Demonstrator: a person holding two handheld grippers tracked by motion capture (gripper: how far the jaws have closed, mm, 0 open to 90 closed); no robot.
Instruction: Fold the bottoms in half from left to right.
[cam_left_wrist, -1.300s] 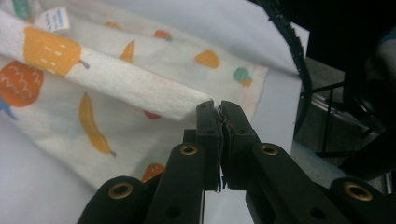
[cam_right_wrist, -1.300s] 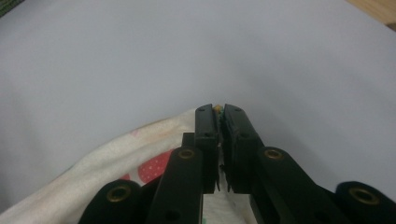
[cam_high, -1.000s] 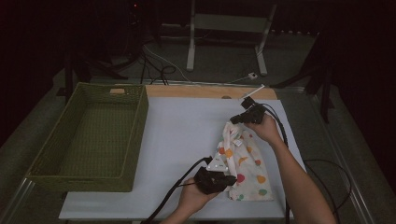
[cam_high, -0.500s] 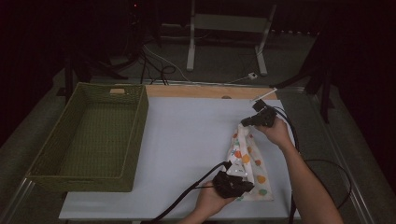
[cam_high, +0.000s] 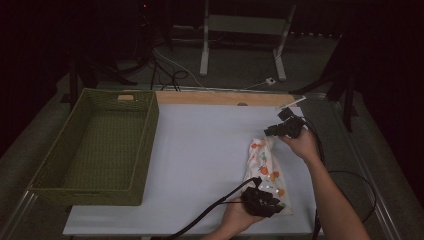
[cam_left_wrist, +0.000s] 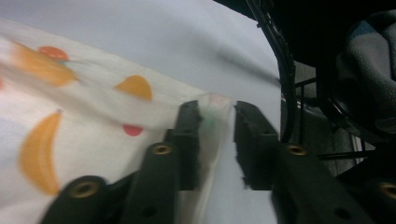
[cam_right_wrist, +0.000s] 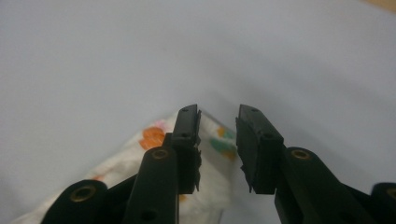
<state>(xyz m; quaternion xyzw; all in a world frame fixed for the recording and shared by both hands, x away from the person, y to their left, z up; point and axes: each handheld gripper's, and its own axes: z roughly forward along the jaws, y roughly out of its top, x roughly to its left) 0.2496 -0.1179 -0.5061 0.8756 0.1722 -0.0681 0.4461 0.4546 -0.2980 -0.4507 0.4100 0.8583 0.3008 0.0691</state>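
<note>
Both hand-held grippers (cam_high: 262, 200) (cam_high: 272, 131) have just parted, gripping nothing, over the cloth (cam_high: 265, 162); basket (cam_high: 145, 145) apart.

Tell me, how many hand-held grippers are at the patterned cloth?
2: the left hand-held gripper at the near end of the patterned cloth, the right hand-held gripper at its far end.

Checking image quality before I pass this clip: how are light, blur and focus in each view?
High view: the table is evenly lit, the room behind nearly black, the basket sharp. Left gripper view: the cloth is smeared by motion blur at the left, the jaws sharp, the upper right corner dark. Right gripper view: soft light, the cloth slightly out of focus, no glare.
</note>
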